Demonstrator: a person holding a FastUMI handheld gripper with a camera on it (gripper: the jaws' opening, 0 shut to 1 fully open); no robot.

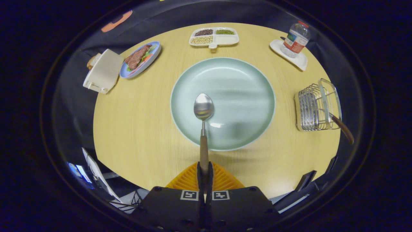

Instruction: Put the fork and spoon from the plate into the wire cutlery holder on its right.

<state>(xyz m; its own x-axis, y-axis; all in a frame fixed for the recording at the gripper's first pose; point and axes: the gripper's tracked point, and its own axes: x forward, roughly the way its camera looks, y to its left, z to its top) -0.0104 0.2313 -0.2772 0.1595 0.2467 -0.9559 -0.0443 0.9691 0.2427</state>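
Wooden-handled spoon [203,111] sits pinched between both fingers of the tool [204,169], its bowl over the green plate [244,83]. A brown handle [343,128] pokes from the wire holder [313,108] well right of the plate.

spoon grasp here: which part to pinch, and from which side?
The wooden handle's tail end, from straight behind, as the gripper does now: both fingers are shut on it. The spoon is long and slim, its bowl pointing ahead over the green plate. That grip leaves the bowl end free to drop into the wire cutlery holder.
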